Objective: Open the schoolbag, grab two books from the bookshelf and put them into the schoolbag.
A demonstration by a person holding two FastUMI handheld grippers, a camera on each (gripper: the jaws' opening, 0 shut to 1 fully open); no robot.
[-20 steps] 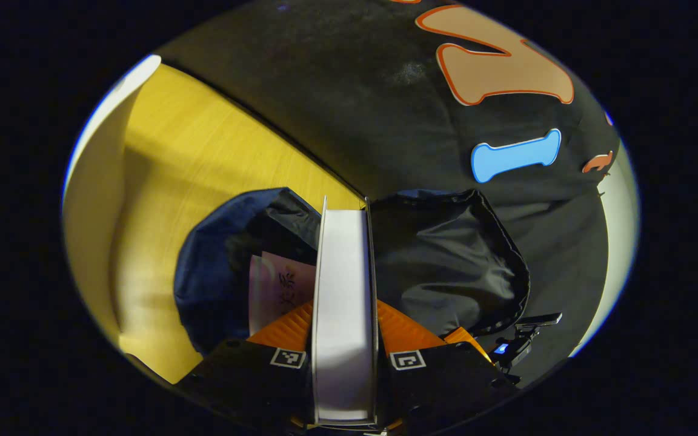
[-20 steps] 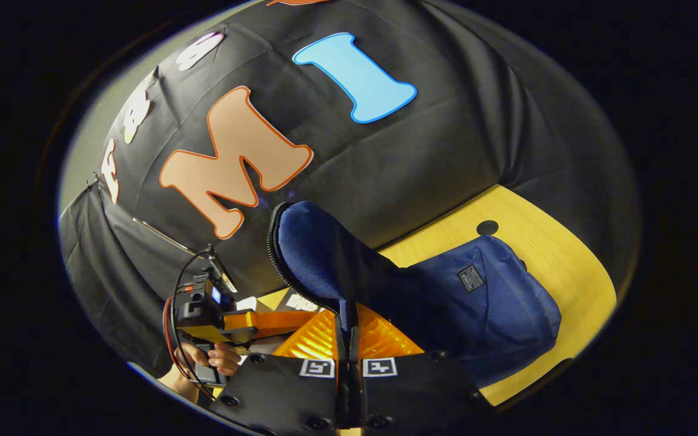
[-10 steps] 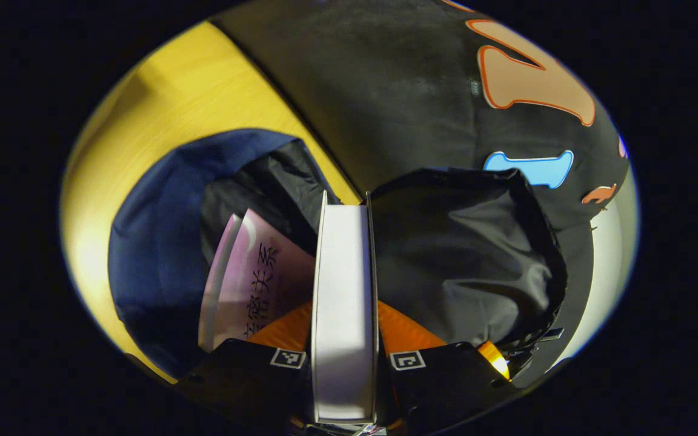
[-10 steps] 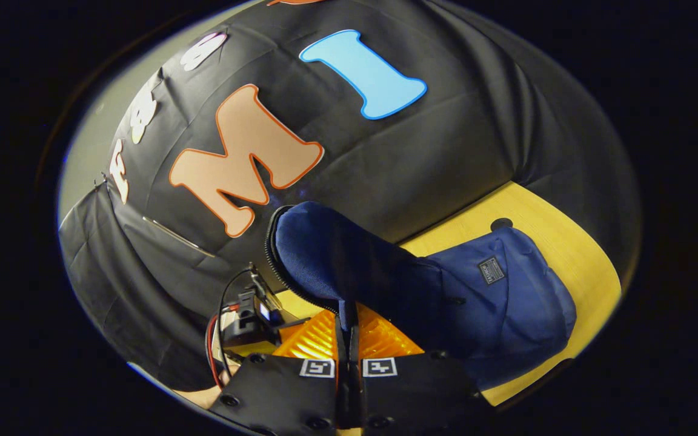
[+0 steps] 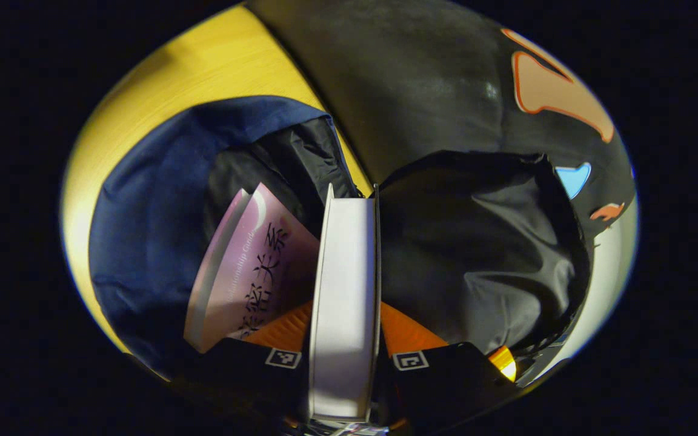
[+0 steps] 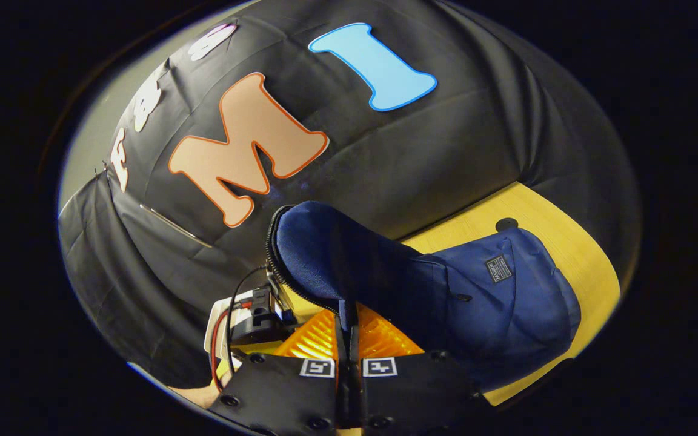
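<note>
I'm lowering the white book (image 5: 345,303), clenched in my left tool (image 5: 345,339), deeper into the schoolbag (image 5: 155,200) beside the pink book (image 5: 252,272); my right tool (image 6: 347,339) is pinching the flap (image 6: 331,260) up.

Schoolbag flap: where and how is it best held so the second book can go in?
Grip the flap at its zippered rim, from the outside, lifting it up and away from the opening, as the right gripper does with jaws shut on that rim. That thin, floppy edge fits shut jaws and keeps the schoolbag open beside the pink book for the white book.
</note>
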